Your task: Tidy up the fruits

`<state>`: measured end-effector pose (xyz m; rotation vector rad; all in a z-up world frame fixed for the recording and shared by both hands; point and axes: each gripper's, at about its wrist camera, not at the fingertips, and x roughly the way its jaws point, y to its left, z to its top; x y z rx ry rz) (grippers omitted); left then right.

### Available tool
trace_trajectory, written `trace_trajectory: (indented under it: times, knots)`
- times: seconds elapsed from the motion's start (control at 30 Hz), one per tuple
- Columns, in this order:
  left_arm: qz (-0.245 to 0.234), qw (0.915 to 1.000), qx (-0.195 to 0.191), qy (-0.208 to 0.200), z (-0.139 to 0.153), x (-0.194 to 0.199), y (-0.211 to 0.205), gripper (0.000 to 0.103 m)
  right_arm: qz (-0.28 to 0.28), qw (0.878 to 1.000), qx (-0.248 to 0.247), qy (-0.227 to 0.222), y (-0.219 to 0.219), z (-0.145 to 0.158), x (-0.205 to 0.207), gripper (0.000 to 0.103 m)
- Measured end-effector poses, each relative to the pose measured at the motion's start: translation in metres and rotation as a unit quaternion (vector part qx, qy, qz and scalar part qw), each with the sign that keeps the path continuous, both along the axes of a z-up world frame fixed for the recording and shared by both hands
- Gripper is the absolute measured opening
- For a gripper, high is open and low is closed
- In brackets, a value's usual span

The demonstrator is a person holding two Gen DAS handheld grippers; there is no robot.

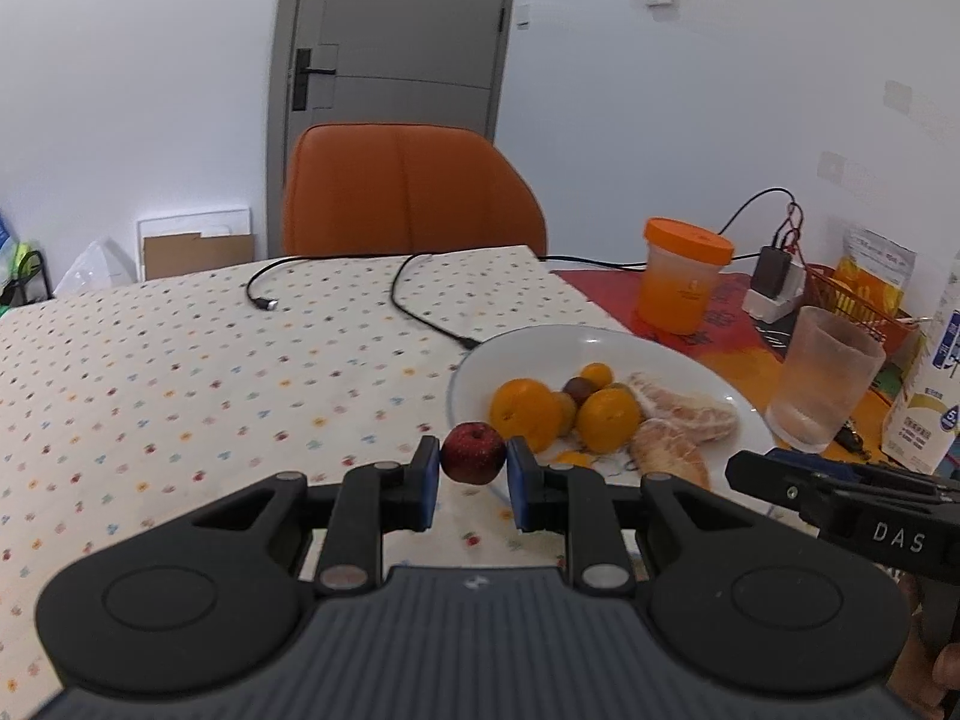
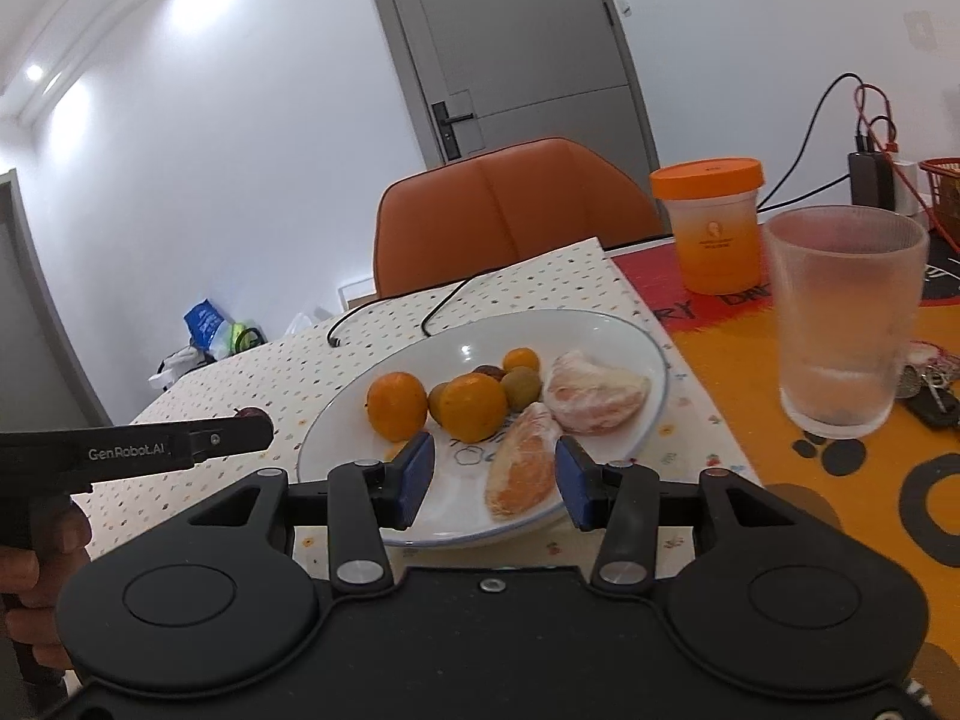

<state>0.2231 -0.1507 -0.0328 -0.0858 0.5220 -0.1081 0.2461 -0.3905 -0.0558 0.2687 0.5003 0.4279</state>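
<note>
Here, the white plate on the bench holds two mandarins, a smaller orange fruit, a dark reddish fruit, a greenish-brown fruit and two peeled citrus segments. To its right stand an orange-lidded jar of orange contents and a frosted glass tumbler, the tumbler showing only a little at its bottom; a red wire basket sits at the far right edge, its contents unclear.

The left gripper is held low over the patterned cloth, just left of the plate's rim, its blue pads pinching a small red apple from either side. The apple lies outside the plate, close to its near-left edge.

The right gripper hovers over the near part of the plate with its jaws spread; the nearer citrus segment lies between the pads, touching neither visibly. In the left wrist view, the right gripper's body enters at the lower right.
</note>
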Motion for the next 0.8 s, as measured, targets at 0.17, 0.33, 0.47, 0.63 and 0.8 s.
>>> trace_trajectory:
  times: [0.17, 0.33, 0.47, 0.63, 0.8]
  knots:
    - [-0.014, 0.9999, -0.003, -0.008, 0.005, 0.001, -0.012, 0.022, -0.006, 1.0, 0.003, -0.003, -0.007, 0.002, -0.002, 0.045]
    - [-0.037, 0.999, -0.004, -0.024, 0.012, -0.003, -0.023, 0.023, -0.01, 1.0, 0.008, -0.003, -0.012, 0.003, -0.005, 0.046]
    - [-0.039, 0.999, -0.003, -0.02, 0.013, -0.004, -0.024, 0.026, -0.01, 1.0, 0.008, -0.003, -0.012, 0.004, -0.006, 0.046]
    - [-0.026, 0.9996, -0.002, -0.003, 0.012, -0.007, -0.013, 0.031, -0.007, 1.0, 0.008, -0.003, -0.01, 0.006, -0.007, 0.049]
    - [-0.008, 1.0, -0.002, 0.003, 0.013, -0.018, 0.001, 0.05, -0.001, 1.0, 0.009, 0.0, -0.003, 0.008, -0.01, 0.056]
